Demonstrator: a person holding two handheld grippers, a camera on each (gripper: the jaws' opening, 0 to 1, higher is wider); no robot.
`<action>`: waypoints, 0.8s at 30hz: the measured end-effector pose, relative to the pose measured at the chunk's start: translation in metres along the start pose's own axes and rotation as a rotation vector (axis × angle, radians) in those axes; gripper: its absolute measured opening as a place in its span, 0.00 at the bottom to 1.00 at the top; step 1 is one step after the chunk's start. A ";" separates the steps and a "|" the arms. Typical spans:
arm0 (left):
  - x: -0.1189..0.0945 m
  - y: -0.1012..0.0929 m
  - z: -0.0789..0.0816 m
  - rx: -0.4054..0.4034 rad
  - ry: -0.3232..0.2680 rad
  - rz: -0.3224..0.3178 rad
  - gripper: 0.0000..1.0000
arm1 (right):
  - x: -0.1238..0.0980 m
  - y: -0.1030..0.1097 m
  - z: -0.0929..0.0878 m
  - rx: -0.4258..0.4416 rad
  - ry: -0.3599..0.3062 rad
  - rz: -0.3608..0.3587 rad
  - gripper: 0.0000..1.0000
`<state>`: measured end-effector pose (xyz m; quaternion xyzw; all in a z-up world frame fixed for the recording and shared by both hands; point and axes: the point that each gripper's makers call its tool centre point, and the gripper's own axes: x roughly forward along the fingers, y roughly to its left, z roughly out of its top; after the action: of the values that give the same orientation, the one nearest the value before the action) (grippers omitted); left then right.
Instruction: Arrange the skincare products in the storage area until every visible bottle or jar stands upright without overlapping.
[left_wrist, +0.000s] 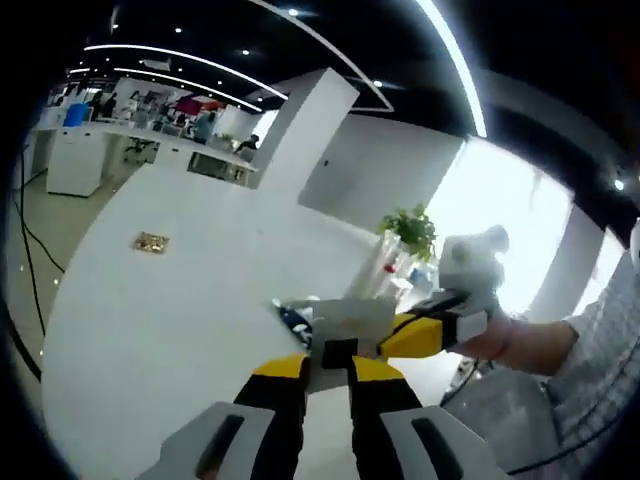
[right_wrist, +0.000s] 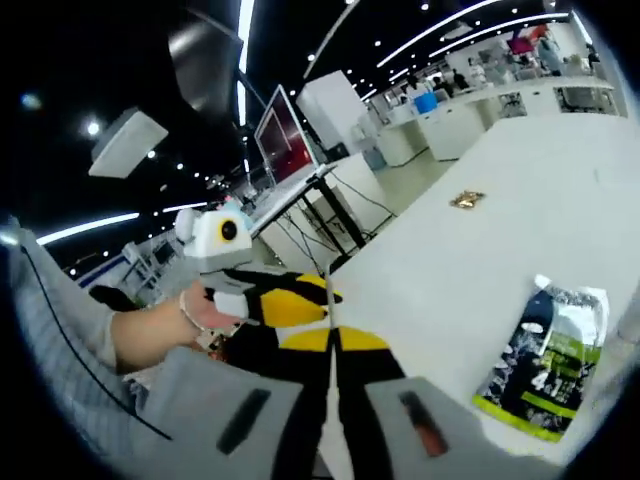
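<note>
White table (right_wrist: 520, 200) carries a packet (right_wrist: 547, 362) lying flat right of the right gripper's (right_wrist: 334, 345) pressed-together jaws, long axis pointing away; left gripper's (left_wrist: 327, 372) jaws are nearly closed.

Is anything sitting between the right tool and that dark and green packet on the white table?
Nothing visible does. The packet lies flat on the bare table, to the right of the right tool. The left tool crosses close by on the opposite side.

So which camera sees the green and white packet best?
The right gripper view: the packet lies whole on the white table, its label showing. In the left gripper view, it may be the dark bit behind the other gripper.
</note>
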<state>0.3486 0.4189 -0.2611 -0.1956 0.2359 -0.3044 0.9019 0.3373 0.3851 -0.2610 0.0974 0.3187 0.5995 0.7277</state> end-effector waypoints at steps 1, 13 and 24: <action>-0.001 -0.003 0.001 0.000 0.000 0.002 0.11 | -0.005 0.000 0.002 0.018 -0.024 -0.016 0.01; 0.019 -0.014 0.016 -0.147 -0.093 0.204 0.02 | -0.028 -0.022 0.012 0.097 -0.167 -0.178 0.01; 0.041 -0.012 -0.011 0.017 -0.007 0.311 0.02 | -0.031 -0.050 -0.003 0.092 -0.140 -0.268 0.01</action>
<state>0.3661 0.3813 -0.2767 -0.1498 0.2578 -0.1623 0.9406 0.3740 0.3419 -0.2789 0.1287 0.3046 0.4734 0.8164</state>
